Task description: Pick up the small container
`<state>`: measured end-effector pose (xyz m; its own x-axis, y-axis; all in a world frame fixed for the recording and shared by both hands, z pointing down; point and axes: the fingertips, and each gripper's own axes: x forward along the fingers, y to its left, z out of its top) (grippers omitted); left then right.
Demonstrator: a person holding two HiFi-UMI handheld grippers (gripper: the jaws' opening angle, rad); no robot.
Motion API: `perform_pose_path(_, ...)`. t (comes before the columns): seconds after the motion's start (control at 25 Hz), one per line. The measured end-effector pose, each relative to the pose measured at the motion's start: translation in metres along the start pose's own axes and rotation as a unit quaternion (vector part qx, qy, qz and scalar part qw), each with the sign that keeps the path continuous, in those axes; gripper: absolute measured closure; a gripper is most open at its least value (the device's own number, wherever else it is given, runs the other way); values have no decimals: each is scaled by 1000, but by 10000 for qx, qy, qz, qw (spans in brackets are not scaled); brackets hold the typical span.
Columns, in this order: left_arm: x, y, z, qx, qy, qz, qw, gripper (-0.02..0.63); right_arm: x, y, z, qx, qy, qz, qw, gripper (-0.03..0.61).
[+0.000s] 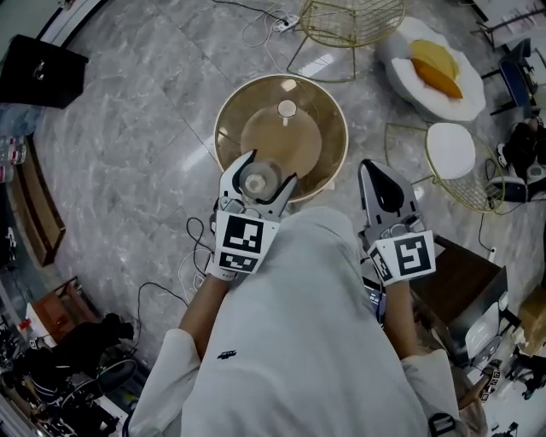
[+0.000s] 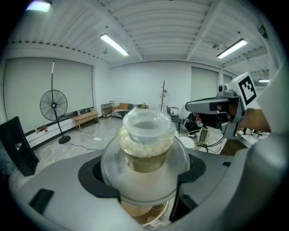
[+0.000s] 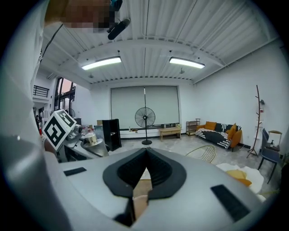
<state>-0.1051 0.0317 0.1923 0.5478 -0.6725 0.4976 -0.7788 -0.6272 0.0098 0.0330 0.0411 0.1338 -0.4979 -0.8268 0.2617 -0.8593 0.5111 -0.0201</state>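
Left gripper [image 1: 271,169] jaws clamped on small container [image 2: 145,149]; right gripper [image 1: 368,166], at 3 o'clock, jaws together; seemingly slick wall, could slip.

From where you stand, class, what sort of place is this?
Probably an indoor lounge or studio space: a striped sofa, a pedestal fan, and a wire chair beside a round table on a marble-look floor.
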Motion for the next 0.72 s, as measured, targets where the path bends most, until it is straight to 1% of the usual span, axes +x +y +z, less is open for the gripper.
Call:
perform_pose_path(0.2,-12,-4,7,81,-139,54,9999,275,-11,2,-5,-64,-45,-24,10000,571)
perform_pose_path(0.32,-18,-4,12,111,-221,80,9997,275,-16,4,-2,-116,-108,-64,9999,571)
perform_pose_path(0.56,-29,-6,16,163,-293,25,9994,275,-23,5,6,-89,-290,-391,9988,571)
perform_pose_path(0.72,-35,-7,20,198,-335,-31,9992,275,-23,17,11,-517,-232,-352,9978,571)
